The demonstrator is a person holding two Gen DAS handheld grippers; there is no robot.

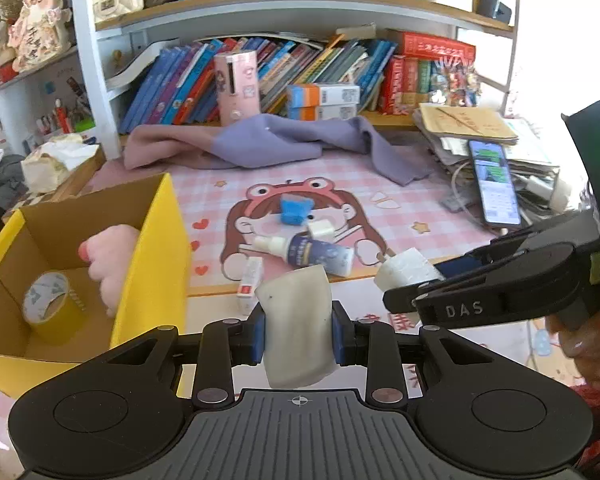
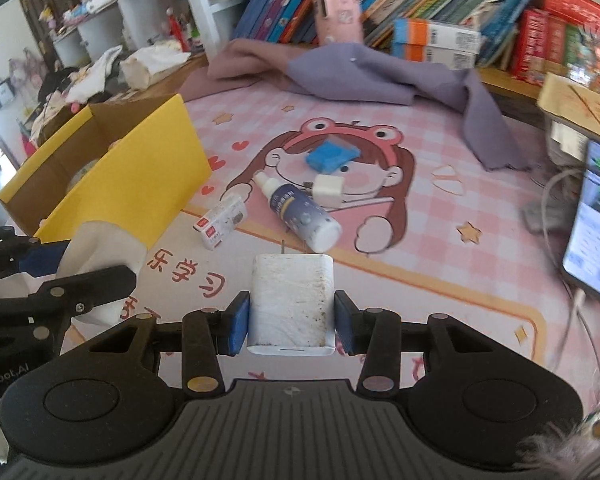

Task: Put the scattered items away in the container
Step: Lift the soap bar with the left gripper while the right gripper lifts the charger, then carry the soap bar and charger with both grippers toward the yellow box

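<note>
Yellow box front wall hid most of pink plush; phone was cut off at right edge.

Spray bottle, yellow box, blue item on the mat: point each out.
Spray bottle [image 2: 300, 212]: right wrist view, middle of its dark blue label.
Yellow box [image 1: 162, 248]: left wrist view, outer face of its near yellow wall.
Blue item [image 2: 331, 156]: right wrist view, centre of its top face.

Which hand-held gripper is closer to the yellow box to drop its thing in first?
Probably the left. The left hand-held gripper clamps a white soap-like block right beside the yellow box. The right hand-held gripper grips a white charger plug farther out over the pink mat.
</note>
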